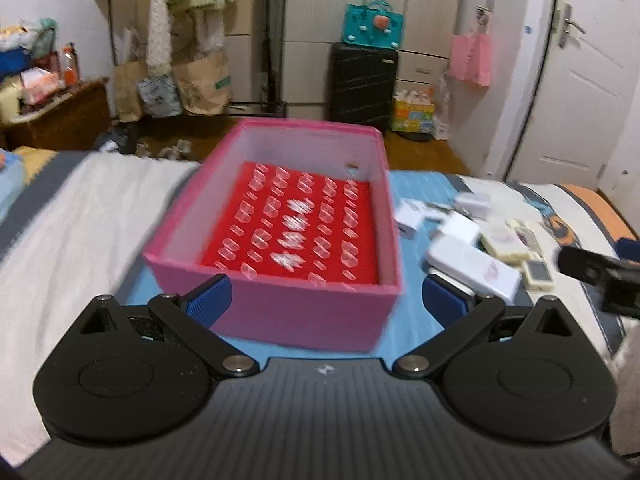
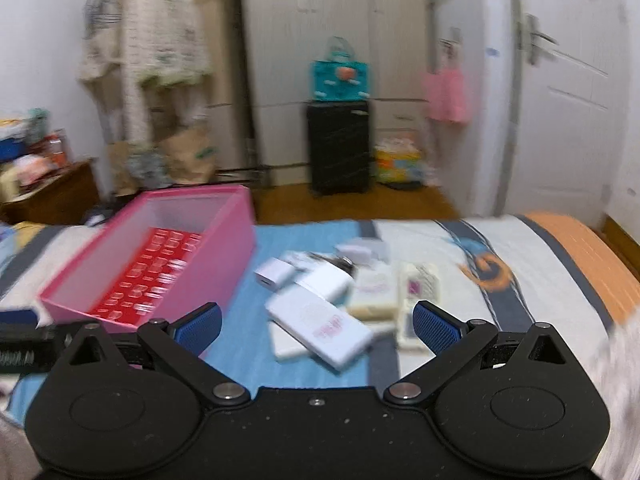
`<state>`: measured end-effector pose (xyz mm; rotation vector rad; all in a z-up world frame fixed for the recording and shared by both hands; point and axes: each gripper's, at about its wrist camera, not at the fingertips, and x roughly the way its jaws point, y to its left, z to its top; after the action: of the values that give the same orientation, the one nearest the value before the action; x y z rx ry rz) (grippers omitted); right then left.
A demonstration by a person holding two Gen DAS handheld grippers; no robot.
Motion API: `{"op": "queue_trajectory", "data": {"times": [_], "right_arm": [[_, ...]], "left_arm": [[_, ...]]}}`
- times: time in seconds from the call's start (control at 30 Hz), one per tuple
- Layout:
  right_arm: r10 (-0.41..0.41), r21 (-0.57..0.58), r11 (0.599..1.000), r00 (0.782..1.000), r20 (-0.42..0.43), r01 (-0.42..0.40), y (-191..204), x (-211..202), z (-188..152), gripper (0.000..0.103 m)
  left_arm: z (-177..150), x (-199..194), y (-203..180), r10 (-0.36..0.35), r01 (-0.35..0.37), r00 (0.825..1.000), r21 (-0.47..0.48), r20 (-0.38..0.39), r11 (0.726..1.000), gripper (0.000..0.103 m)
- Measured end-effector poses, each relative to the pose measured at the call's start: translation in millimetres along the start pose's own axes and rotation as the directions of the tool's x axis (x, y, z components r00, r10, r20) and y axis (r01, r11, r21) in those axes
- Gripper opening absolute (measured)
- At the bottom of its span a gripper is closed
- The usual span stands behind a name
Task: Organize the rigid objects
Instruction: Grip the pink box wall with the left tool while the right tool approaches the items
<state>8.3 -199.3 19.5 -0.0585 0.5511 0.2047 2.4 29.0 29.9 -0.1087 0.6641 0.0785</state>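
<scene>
An open pink box with a red patterned floor lies on the bed; the right wrist view shows the pink box at the left. To its right is a heap of small rigid items: a white power bank, a white charger, a cream remote, other white blocks. The same heap with its power bank shows in the left wrist view. My left gripper is open, in front of the box's near wall. My right gripper hangs open above the heap, holding nothing.
The bed carries a blue sheet, a white blanket at the left and an orange-edged cover at the right. Beyond the bed stand a black suitcase with a teal bag, paper bags, a wardrobe and a white door.
</scene>
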Motion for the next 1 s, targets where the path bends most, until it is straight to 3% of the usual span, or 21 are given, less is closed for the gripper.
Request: {"op": "queue_trajectory", "data": {"times": [0.13,0.2,0.27,0.33,0.43,0.47,0.5,0.57,0.6,0.67,0.73,0.87,1.0], "right_arm": [[0.140,-0.091,0.986,0.990,-0.027,-0.142,-9,-3,38,0.103],[0.255,-0.077,0.961,0.960,-0.114,-0.264,-16,6,57,0.103],[0.363,-0.017,0.927,0.907,-0.212,-0.375,-24,25,76,0.103],[0.457,0.065,0.885,0.832,-0.314,-0.461,-30,52,94,0.103],[0.547,0.198,0.832,0.707,-0.449,-0.518,-29,96,113,0.103],[0.567,0.218,0.817,0.673,-0.476,-0.535,-28,106,116,0.103],[0.563,0.214,0.817,0.659,-0.498,-0.536,-23,117,120,0.103],[0.518,0.140,0.834,0.671,-0.531,-0.534,-14,130,124,0.102],[0.471,0.081,0.856,0.704,-0.532,-0.511,-11,133,125,0.101],[0.315,-0.076,0.913,0.811,-0.493,-0.400,-5,135,124,0.101],[0.267,-0.191,0.903,0.850,-0.454,-0.386,5,139,120,0.101],[0.280,-0.183,0.900,0.847,-0.452,-0.396,1,157,108,0.099],[0.338,-0.168,0.864,0.793,-0.508,-0.475,-3,170,93,0.092]], "left_arm": [[41,-7,23,0.038,-0.038,0.999,0.013,-0.032,0.999,0.103],[58,-1,30,0.060,-0.053,0.993,0.075,-0.097,0.996,0.103],[71,7,36,0.090,-0.076,0.989,0.117,-0.116,0.990,0.103],[89,20,47,0.062,-0.040,0.986,0.142,-0.157,0.989,0.103],[117,46,72,-0.016,0.038,0.978,0.102,-0.207,0.994,0.103],[125,57,81,-0.033,0.052,0.974,0.080,-0.224,0.995,0.103],[132,66,90,-0.042,0.057,0.971,0.056,-0.236,0.997,0.103],[142,85,106,-0.058,0.060,0.964,0.001,-0.259,0.998,0.103],[146,96,118,-0.067,0.055,0.959,-0.050,-0.274,0.997,0.103],[150,114,138,-0.081,0.039,0.954,-0.148,-0.289,0.988,0.103],[149,130,153,-0.092,0.026,0.953,-0.222,-0.289,0.975,0.103],[138,158,169,-0.108,0.014,0.951,-0.306,-0.291,0.952,0.100],[127,185,160,-0.056,-0.023,0.941,-0.227,-0.334,0.974,0.089]]}}
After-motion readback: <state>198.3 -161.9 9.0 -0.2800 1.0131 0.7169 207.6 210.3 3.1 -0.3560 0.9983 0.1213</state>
